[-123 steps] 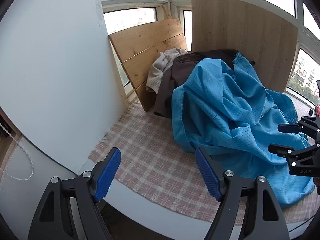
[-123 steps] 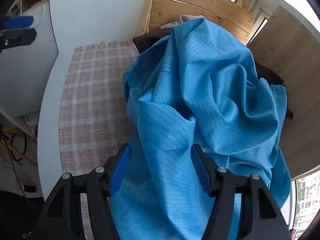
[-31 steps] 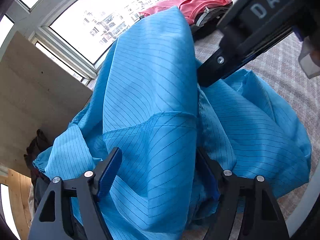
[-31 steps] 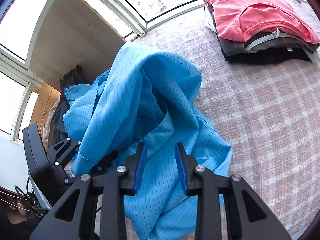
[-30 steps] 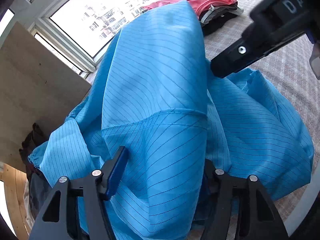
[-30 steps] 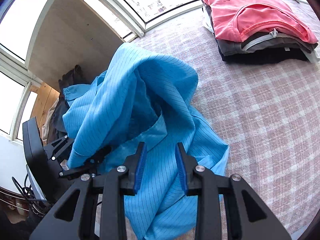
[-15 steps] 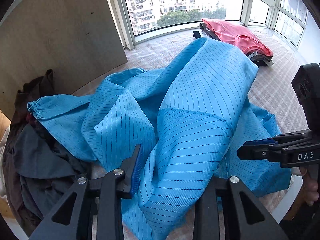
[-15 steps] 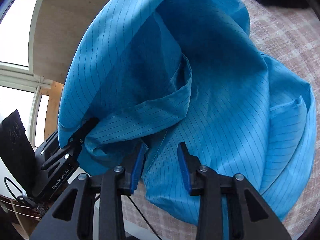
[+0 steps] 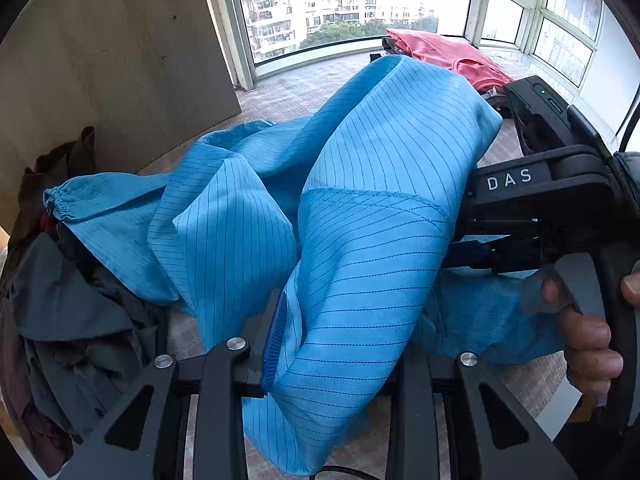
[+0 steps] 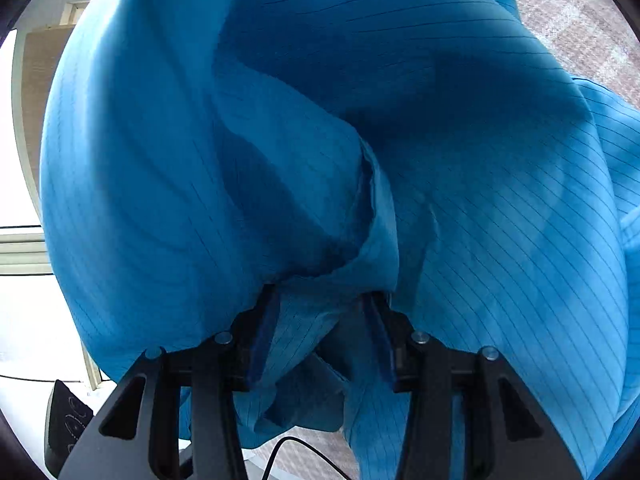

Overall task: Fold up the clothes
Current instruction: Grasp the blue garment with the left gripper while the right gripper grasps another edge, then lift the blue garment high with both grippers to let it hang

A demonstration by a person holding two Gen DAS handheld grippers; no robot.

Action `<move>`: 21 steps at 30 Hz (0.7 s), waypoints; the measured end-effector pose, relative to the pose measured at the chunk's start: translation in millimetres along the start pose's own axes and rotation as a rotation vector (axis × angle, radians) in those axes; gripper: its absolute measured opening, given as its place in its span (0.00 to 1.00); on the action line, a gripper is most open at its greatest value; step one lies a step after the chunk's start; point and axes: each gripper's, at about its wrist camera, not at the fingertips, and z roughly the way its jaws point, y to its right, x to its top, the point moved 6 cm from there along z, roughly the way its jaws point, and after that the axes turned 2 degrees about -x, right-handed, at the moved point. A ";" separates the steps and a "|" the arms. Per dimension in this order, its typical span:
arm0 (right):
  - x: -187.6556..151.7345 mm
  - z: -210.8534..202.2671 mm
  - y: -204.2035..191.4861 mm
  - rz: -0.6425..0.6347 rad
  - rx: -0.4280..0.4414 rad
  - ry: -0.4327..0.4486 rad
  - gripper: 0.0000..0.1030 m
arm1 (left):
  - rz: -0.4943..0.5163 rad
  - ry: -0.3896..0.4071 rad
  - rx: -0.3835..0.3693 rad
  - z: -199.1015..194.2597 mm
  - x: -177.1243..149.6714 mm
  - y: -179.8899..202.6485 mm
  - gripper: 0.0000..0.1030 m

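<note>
A blue pin-striped garment lies crumpled on the checked tablecloth. In the left wrist view, a thick fold of it runs up between the fingers of my left gripper, which is shut on it. The cloth hides the right pad. My right gripper comes in from the right, its tips buried under the same fold, with a person's hand on its handle. In the right wrist view the garment fills the frame. The jaws of the right gripper are opening, and a loose hem lies between the pads.
A heap of dark clothes lies at the left, against a wooden board. A folded stack with a pink top sits at the far side by the windows. The table's near edge runs below the right gripper. A cable hangs there.
My left gripper's jaws have closed on the blue fold, and that hand has swung round. The right gripper has dropped into the garment and its jaws have widened.
</note>
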 end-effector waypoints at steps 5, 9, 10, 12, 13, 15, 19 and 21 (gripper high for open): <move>-10.0 6.0 -14.4 0.040 0.056 -0.026 0.44 | -0.022 0.000 0.007 -1.0 -7.6 -12.8 0.28; -8.4 18.0 -22.0 0.053 0.013 -0.022 0.49 | -0.055 0.002 0.013 -3.4 -14.0 -25.8 0.29; -4.2 19.1 -24.7 0.036 0.001 0.006 0.49 | -0.059 0.003 0.016 -4.3 -15.8 -28.0 0.29; 1.6 16.7 -33.7 -0.023 0.021 0.057 0.28 | -0.064 0.006 0.023 -7.5 -19.4 -31.4 0.29; 1.3 11.5 -38.7 -0.061 0.033 0.073 0.08 | -0.066 0.009 0.027 -10.5 -21.0 -32.9 0.29; -2.2 -7.9 -48.9 -0.171 0.001 0.116 0.06 | -0.071 0.020 0.032 -18.2 -24.6 -36.3 0.29; -7.1 -113.2 -85.4 -0.424 -0.039 0.354 0.03 | -0.082 0.051 0.047 -40.7 -31.4 -51.3 0.30; 0.9 -183.9 -116.5 -0.551 -0.065 0.474 0.03 | -0.096 0.072 0.064 -54.5 -34.4 -63.2 0.30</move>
